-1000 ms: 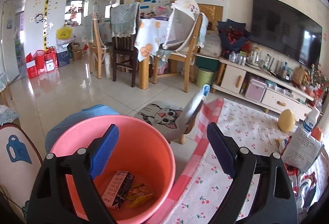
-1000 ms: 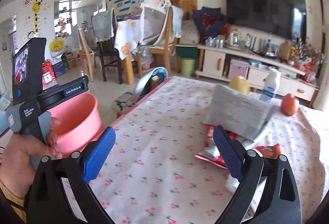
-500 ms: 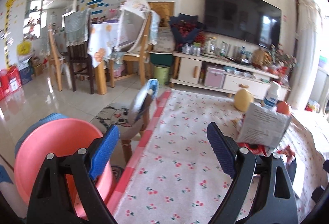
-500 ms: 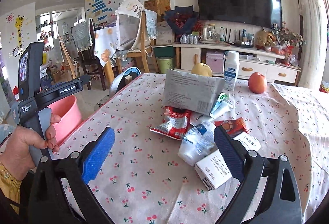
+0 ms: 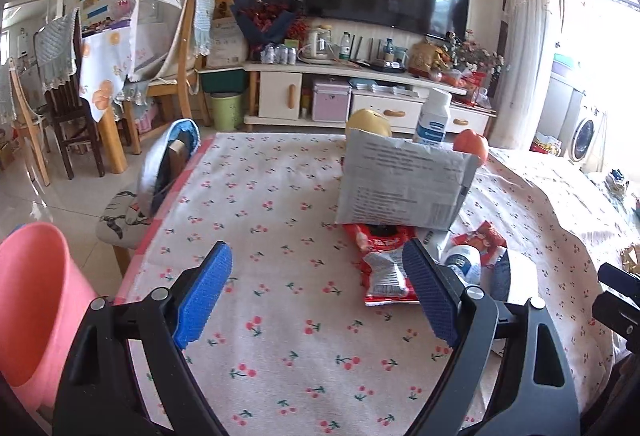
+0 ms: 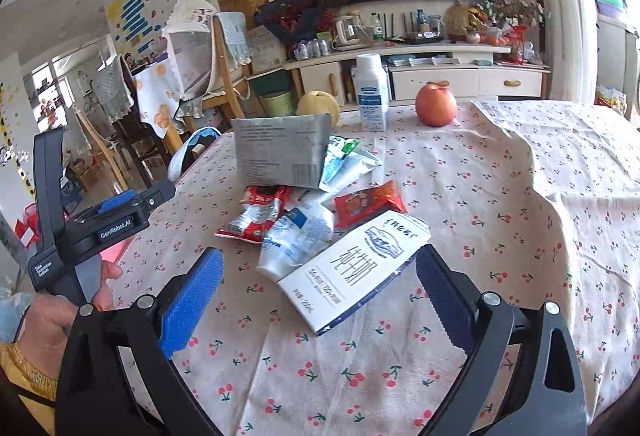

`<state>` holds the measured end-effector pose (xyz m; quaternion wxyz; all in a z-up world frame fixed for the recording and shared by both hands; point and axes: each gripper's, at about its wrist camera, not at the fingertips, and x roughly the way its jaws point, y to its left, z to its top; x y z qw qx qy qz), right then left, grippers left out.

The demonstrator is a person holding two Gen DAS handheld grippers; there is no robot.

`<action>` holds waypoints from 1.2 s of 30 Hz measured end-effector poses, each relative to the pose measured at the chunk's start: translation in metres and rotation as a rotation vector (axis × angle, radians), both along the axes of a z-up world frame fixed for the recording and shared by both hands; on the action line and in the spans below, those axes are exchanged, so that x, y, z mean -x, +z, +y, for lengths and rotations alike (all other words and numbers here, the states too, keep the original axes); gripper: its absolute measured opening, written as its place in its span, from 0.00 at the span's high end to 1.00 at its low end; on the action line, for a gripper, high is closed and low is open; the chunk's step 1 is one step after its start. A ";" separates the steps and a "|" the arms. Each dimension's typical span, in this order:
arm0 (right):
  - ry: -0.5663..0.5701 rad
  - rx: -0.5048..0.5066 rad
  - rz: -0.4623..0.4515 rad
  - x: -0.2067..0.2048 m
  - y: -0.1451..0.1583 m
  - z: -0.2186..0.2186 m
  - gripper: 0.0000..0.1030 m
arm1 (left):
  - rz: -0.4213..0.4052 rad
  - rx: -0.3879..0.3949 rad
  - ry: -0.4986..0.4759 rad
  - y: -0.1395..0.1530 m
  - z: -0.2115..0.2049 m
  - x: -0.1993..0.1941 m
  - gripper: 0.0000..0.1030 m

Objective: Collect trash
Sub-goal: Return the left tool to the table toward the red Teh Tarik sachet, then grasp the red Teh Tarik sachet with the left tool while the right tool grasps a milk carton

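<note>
Left gripper (image 5: 316,296): we hold it spread wide, empty, over the cherry-print tablecloth (image 5: 280,204).
Right gripper (image 6: 320,300): ours too, spread, empty, just short of the white milk carton (image 6: 352,268).
Trash: heaped mid-table — red snack wrapper (image 6: 250,216), crumpled bottle (image 6: 296,236), grey pouch (image 6: 280,152).
Pink bucket (image 5: 32,300): beside the table's left edge.

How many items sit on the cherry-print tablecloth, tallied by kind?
Fruit: 2 (yellow fruit, red-orange fruit)
Upright white bottle: 1
Grey printed bag: 1
Red wrappers: 2 (long one, small one)
White crumpled pouch: 1
Flat white carton: 1
Green-and-white squeezed tube: 1
Total: 9
</note>
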<state>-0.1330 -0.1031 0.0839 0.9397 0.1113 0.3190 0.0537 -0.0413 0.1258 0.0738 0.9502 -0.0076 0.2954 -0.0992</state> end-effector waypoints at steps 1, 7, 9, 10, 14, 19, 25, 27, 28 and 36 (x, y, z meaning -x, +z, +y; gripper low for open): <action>-0.010 -0.011 0.008 -0.001 -0.001 -0.007 0.07 | 0.008 0.003 -0.017 -0.002 -0.007 -0.001 0.15; -0.060 -0.055 0.076 -0.012 -0.012 -0.035 0.07 | 0.090 -0.037 -0.074 -0.017 -0.048 -0.014 0.15; -0.068 -0.069 0.097 -0.017 -0.015 -0.042 0.07 | 0.123 -0.073 -0.071 -0.025 -0.058 -0.023 0.15; -0.068 -0.074 0.108 -0.019 -0.018 -0.044 0.07 | 0.142 -0.085 -0.073 -0.028 -0.062 -0.027 0.15; -0.062 -0.090 0.153 -0.028 -0.026 -0.047 0.07 | 0.216 -0.103 -0.076 -0.043 -0.072 -0.042 0.16; -0.033 -0.106 0.188 -0.037 -0.031 -0.039 0.07 | 0.253 -0.095 -0.064 -0.051 -0.076 -0.062 0.17; -0.012 -0.103 0.185 -0.043 -0.029 -0.031 0.07 | 0.285 -0.125 -0.063 -0.063 -0.083 -0.075 0.17; -0.009 -0.096 0.181 -0.046 -0.028 -0.030 0.07 | 0.295 -0.124 -0.059 -0.065 -0.084 -0.078 0.17; -0.009 -0.086 0.183 -0.047 -0.028 -0.029 0.07 | 0.297 -0.124 -0.056 -0.066 -0.084 -0.079 0.17; -0.025 -0.089 0.230 -0.057 -0.041 -0.030 0.07 | 0.291 -0.121 -0.027 -0.064 -0.079 -0.078 0.44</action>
